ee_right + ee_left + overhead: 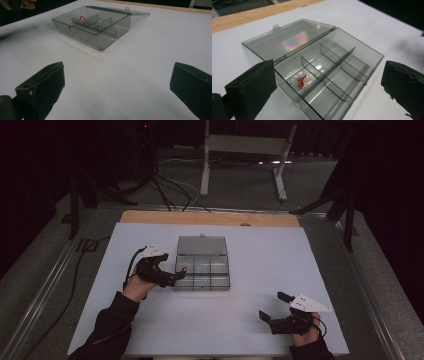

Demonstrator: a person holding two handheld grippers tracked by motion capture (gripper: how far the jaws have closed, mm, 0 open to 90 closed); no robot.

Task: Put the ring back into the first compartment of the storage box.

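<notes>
A smoky clear compartment box (210,275) (342,75) (100,30) stands on the white tabletop (240,325) with its lid (201,246) (287,41) folded back flat. A small red and white piece (184,269) (304,81) (82,18) lies in the back-left compartment, next to the hinge. My left gripper (176,276) (329,75) hovers at the box's left end, jaws open wide and nothing between them. My right gripper (274,306) (116,80) rests near the table's front right, open and empty, aimed toward the box.
A wooden strip (210,217) runs along the table's far edge. Beyond it, cables (170,190) lie on the floor beside a white metal stand (245,150). White tabletop stretches between the box and my right gripper.
</notes>
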